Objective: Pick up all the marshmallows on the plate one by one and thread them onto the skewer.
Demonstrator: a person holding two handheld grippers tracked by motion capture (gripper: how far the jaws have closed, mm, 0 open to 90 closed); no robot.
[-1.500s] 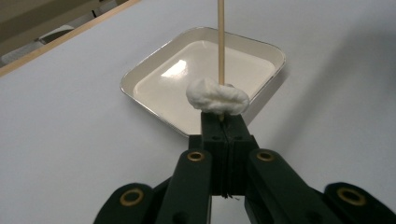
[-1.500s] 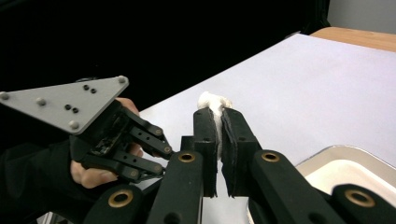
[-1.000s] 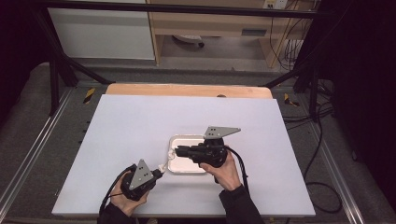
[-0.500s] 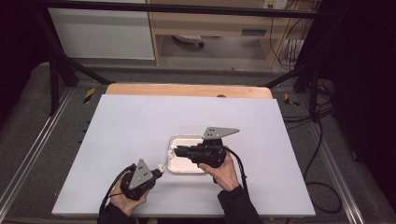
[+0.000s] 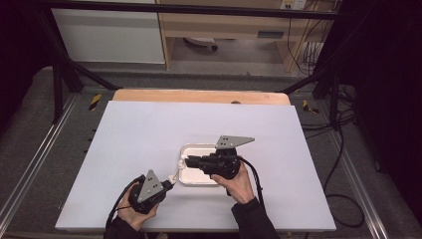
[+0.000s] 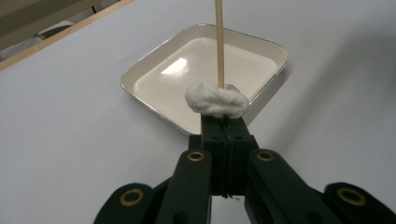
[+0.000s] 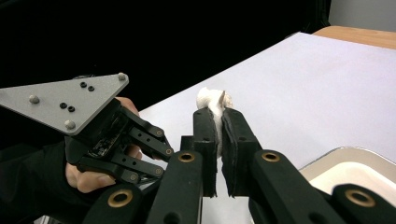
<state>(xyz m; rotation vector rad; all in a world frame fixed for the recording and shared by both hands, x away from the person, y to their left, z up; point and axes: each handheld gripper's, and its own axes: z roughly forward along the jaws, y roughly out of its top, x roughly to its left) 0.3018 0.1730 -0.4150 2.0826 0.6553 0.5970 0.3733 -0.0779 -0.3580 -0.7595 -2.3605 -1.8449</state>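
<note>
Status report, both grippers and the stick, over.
Left gripper shut on the wooden stick. Right gripper shut on the white wad. White tray on the table, nothing in the way.

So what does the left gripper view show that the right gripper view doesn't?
Left gripper view alone: a thin wooden stick rising from its shut jaws, and the whole inside of the shallow white square dish. Right gripper view alone: the person's left hand holding the left gripper with its grey three-cornered plate. Both: a white cotton wad at the jaw tips, the dish, the pale table.
</note>
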